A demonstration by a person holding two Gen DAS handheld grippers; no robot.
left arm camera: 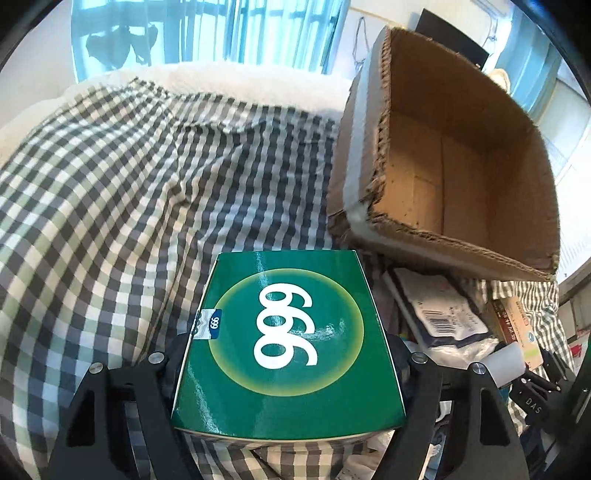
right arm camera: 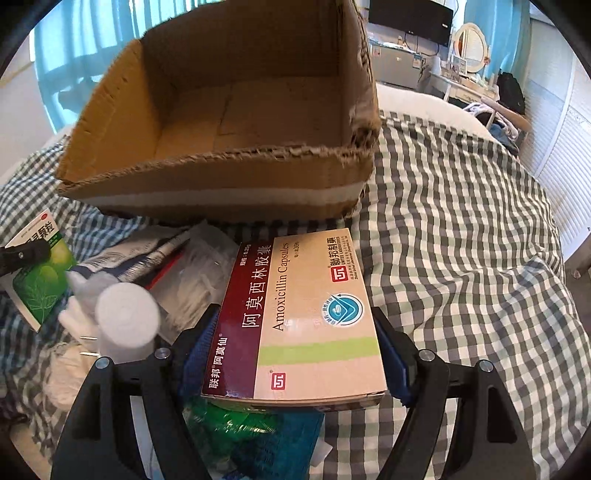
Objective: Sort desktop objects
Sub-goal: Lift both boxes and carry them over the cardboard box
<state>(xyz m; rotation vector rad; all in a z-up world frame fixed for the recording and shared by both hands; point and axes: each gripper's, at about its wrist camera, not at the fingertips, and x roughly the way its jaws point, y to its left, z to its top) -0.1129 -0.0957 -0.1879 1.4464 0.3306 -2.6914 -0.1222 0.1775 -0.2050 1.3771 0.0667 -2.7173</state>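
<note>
You hold a pair of tongs in each hand above a bed spread with a green, grey and white checked cover [left arm camera: 110, 177]. Your left tongs [left arm camera: 288, 354] are clamped on a green box [left arm camera: 291, 343] printed with large white figures, one finger pressing each long side; the box lies flat between the fingers, lifted clear of the cover, and reaches forward from the tongs. Ahead of it and to the right sits an open cardboard box [left arm camera: 454, 147] with torn, ragged edges, its inside bare. Your right tongs [right arm camera: 295, 343] are clamped on a cream and maroon box of amoxicillin capsules [right arm camera: 299, 317], gripped by its long sides between blue-padded fingers and held flat above the bed. The same cardboard box [right arm camera: 229, 110] stands just beyond this carton, in the upper middle of the right-hand view, resting on the cover. To the left of the capsule box lies a loose heap of small things: a white roll of bandage [right arm camera: 127, 317] standing on end, clear plastic packets [right arm camera: 192, 277], and a light green and white medicine box [right arm camera: 40, 273] at the far left edge. Under the capsule box you can make out something green and blue in plastic wrap [right arm camera: 251, 435], blurred and too close to name. At the foot of the bed is a window with blue curtains [left arm camera: 207, 33].
</note>
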